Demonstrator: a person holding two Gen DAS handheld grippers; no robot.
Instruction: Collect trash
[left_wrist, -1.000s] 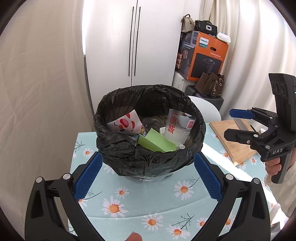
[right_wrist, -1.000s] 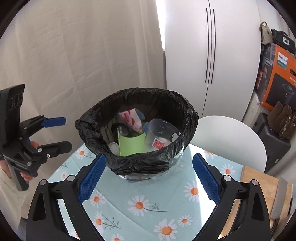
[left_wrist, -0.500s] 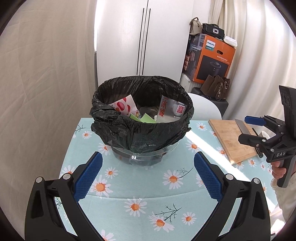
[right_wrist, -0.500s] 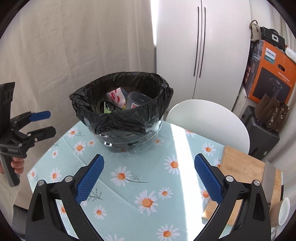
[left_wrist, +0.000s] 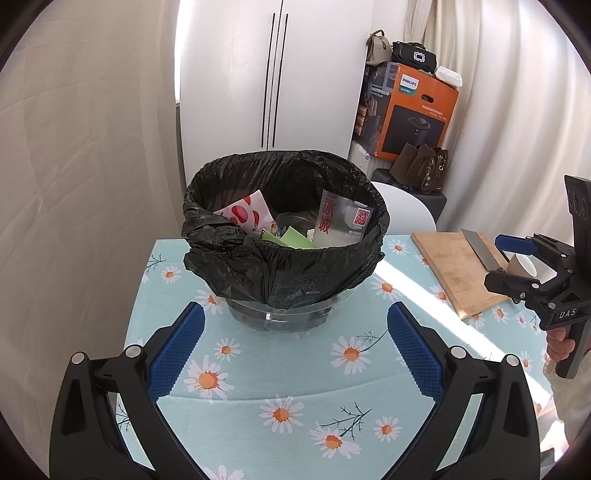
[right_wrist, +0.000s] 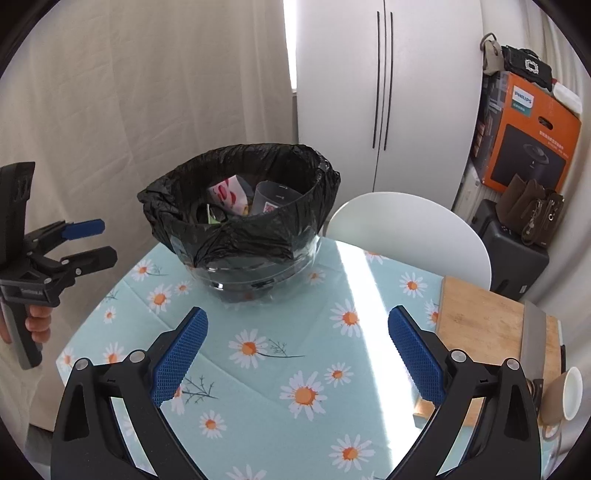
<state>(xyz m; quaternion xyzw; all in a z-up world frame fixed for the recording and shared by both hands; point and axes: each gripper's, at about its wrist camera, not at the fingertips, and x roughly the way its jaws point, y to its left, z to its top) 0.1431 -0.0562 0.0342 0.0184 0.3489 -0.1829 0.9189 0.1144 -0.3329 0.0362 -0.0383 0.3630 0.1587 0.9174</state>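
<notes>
Two grippers up, both off the table and both empty! The left gripper (left_wrist: 293, 345) sits low in the lower middle of its own view, blue pads (left_wrist: 176, 350) spread wide, nothing between them, aimed level at the bin. Over in the right wrist view it shows at the far left edge (right_wrist: 96, 242), a hand (right_wrist: 35, 326) wrapped round its handle, fingers pointing toward frame right.

The right gripper (right_wrist: 297, 347) mirrors that: jaws released and gaping at the bottom of its frame, hovering above the daisy tablecloth (right_wrist: 258, 369), touching nothing. From the left wrist it appears at the right edge (left_wrist: 511, 264), splayed, pointing frame left.

And the bin (left_wrist: 284, 240) stands upright in the centre of frame, its long axis vertical, mouth up, black liner (right_wrist: 240, 206) folded over the rim. Inside: a red-and-white wrapper (left_wrist: 245, 216) leaning left, a clear plastic cup (left_wrist: 341, 221) with red characters tilted right, a green scrap (left_wrist: 293, 238) between them.

At frame right, a cutting board (left_wrist: 452, 266) carries a cleaver (left_wrist: 480, 249); a mug (right_wrist: 565, 395) lies beside it.
</notes>
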